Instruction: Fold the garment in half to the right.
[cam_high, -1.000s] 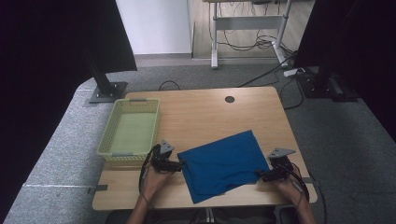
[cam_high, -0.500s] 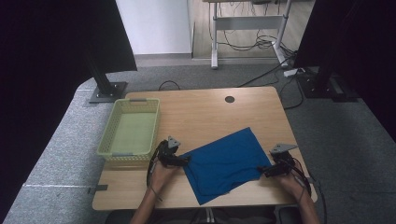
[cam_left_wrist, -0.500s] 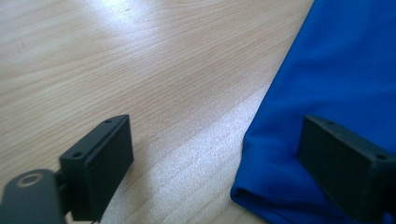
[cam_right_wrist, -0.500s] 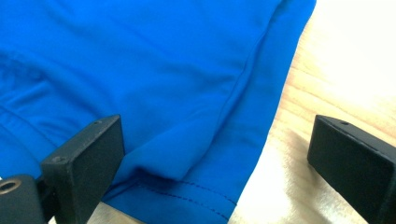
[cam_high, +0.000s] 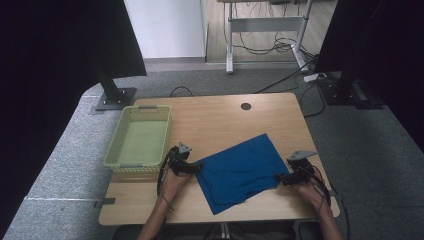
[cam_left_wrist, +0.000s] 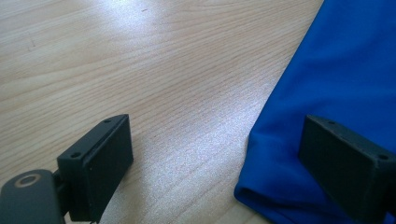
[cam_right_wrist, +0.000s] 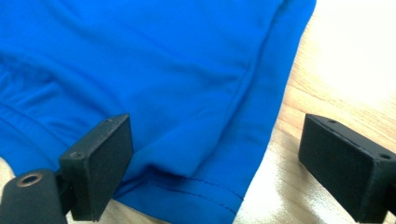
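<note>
Nearest us, our left gripper (cam_high: 196, 169) and right gripper (cam_high: 280, 178) flank the blue cloth (cam_high: 240, 171), which lies flat on the wooden table (cam_high: 215, 117) toward its near edge. Both sets of jaws gape wide around a corner hem, pressing nothing; the right's have just been closing slightly, likely to pinch the hem for folding. Farther left, the green basket (cam_high: 114, 158) stands beside the cloth.

Smooth blue cloth (cam_high: 240, 172) (glossy wood table (cam_high: 215, 120))
</note>
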